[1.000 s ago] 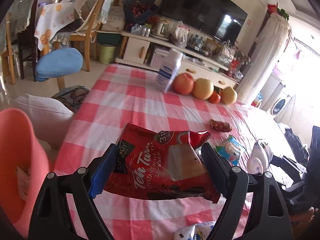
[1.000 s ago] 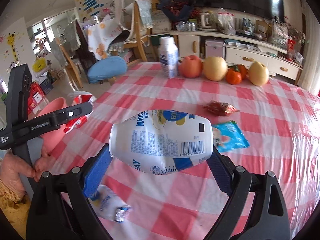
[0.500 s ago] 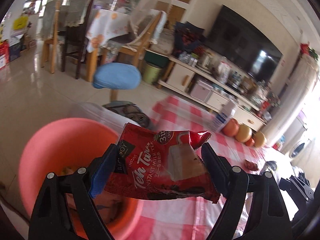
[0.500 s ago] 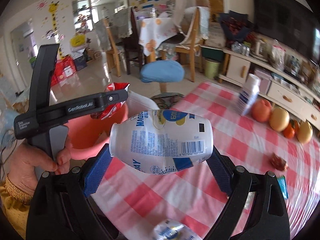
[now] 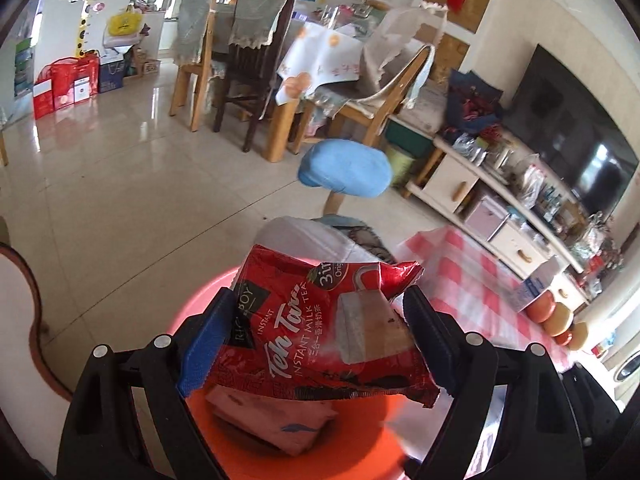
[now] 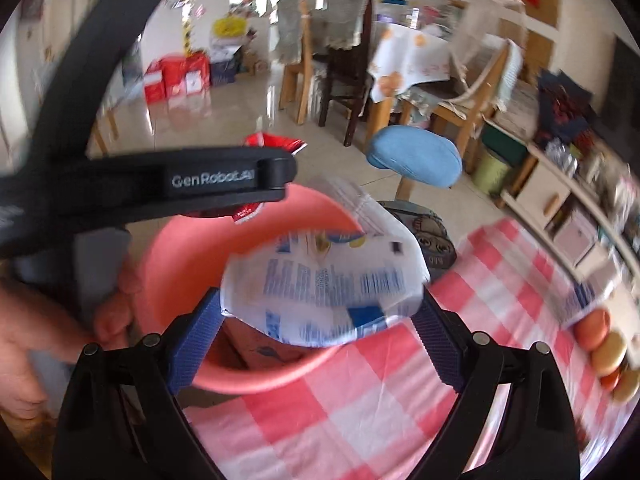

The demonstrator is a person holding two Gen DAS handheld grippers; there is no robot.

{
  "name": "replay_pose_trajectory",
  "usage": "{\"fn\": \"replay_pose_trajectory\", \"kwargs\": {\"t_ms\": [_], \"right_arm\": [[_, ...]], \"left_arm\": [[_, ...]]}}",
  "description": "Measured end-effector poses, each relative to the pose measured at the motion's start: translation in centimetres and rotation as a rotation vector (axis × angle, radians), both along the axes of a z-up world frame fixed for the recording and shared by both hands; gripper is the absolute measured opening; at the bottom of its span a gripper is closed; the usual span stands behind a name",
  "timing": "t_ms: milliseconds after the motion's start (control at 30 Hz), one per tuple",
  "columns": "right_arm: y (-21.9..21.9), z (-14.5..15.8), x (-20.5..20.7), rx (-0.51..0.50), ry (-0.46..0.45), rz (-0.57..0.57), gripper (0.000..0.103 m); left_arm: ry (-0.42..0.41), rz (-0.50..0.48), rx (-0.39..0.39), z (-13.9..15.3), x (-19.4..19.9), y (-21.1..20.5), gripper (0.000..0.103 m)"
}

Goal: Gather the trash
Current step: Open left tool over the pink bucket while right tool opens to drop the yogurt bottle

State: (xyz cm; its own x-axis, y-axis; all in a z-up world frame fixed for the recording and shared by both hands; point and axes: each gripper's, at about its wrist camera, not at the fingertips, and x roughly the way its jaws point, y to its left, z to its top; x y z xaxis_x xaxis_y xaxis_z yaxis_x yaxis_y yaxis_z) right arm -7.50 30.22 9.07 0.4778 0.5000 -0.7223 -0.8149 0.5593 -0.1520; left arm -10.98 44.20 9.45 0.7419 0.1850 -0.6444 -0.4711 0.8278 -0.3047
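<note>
Left gripper is clamped on a red Teh Tarik sachet, long axis crosswise between the jaws, torn end pointing right, right over the pink bin. Right gripper pinches a crumpled white milk pouch sideways above the bin's rim, beside the checkered tablecloth.

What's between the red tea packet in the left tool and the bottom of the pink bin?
In the left wrist view, only air, then a pale wrapper already lying in the bin.
</note>
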Motion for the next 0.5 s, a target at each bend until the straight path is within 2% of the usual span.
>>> {"fn": "replay_pose_trajectory", "kwargs": {"t_ms": [67, 200, 500], "right_arm": [[0.9, -1.1, 0.4, -0.033, 0.004, 0.016, 0.094], [0.7, -1.7, 0.6, 0.001, 0.017, 0.019, 0.096], [-5.0, -1.1, 0.2, 0.057, 0.011, -0.121, 0.096]], "left_arm": [[0.022, 0.013, 0.014, -0.2, 0.2, 0.2, 0.085], [0.04, 0.032, 0.033, -0.1, 0.4, 0.3, 0.09], [0.03, 0.08, 0.073, 0.1, 0.1, -0.3, 0.09]]}}
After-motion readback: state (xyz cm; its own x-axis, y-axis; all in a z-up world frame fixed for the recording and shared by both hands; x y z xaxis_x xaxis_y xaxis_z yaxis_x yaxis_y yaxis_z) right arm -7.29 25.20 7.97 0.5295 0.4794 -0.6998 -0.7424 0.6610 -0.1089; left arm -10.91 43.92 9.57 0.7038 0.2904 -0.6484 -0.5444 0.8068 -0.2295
